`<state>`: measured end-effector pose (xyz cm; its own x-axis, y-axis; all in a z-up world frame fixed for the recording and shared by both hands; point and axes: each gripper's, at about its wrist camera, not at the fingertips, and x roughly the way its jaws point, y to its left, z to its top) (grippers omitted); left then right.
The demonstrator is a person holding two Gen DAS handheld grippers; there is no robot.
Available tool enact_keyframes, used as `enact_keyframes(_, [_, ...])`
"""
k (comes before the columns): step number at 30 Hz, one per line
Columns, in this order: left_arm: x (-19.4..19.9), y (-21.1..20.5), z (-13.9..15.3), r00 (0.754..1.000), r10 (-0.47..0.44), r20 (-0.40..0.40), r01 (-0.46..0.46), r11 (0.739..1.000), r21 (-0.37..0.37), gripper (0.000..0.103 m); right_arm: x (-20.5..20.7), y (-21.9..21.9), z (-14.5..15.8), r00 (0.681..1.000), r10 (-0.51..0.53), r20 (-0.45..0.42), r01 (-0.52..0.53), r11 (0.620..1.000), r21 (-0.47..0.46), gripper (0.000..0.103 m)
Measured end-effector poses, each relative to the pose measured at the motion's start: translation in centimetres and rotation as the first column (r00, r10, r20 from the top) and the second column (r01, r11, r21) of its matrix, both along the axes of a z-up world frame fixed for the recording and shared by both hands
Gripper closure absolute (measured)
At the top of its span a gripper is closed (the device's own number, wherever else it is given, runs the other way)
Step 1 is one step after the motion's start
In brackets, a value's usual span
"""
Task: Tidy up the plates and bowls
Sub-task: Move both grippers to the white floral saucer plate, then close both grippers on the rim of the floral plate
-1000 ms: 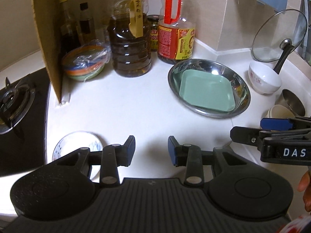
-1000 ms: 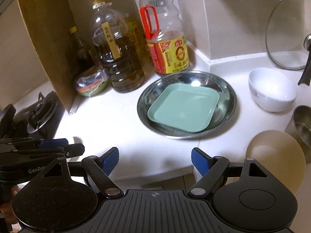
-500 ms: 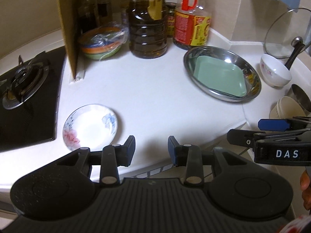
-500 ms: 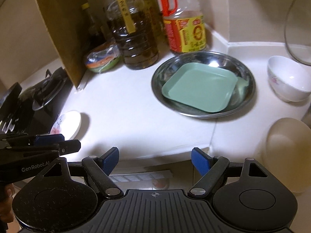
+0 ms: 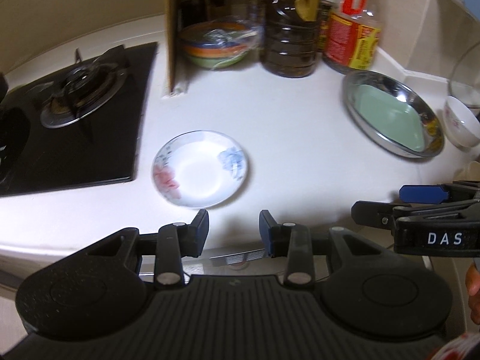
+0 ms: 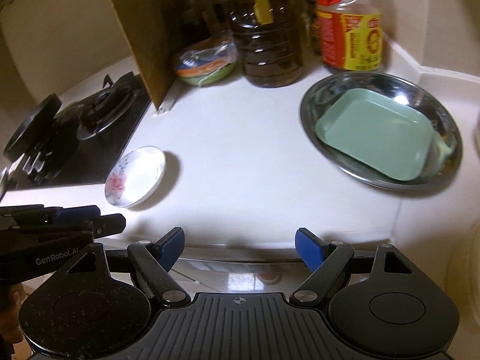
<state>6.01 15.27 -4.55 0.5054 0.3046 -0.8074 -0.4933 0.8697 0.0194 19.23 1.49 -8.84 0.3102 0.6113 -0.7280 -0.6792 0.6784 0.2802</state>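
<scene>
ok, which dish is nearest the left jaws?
The floral saucer, alone on the counter by the stove, just ahead of the open left gripper. The green plate lies in the steel pan, far right.

We see warm, dim indoor light with a bright hotspot on the counter [image 5: 270,114] ahead of the fingers. The steel dish [image 6: 381,132] shows glare on its far rim. Bottles [image 6: 270,30] at far top are motion-blurred. Heavy fisheye bending at edges, corners vignetted dark. The saucer [image 6: 135,177] casts a soft shadow rightward.
</scene>
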Motion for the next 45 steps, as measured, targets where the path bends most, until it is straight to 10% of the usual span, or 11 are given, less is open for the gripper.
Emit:
enact_keyframes(30, [-0.8, 6.7, -0.1, 0.984, 0.178, 0.027, -0.178, 0.984, 0.012, 0.069, 1.1, 9.7, -0.8, 0.987, 0.162, 0.018, -0.162, 0.986, 0.039, 0.023])
enact_keyframes(45, [0.9, 8.8, -2.1, 0.986, 0.163, 0.024, -0.162, 0.986, -0.043, 0.069, 1.8, 12.6, -2.4, 0.985, 0.172, 0.008, -0.172, 0.984, 0.048, 0.059])
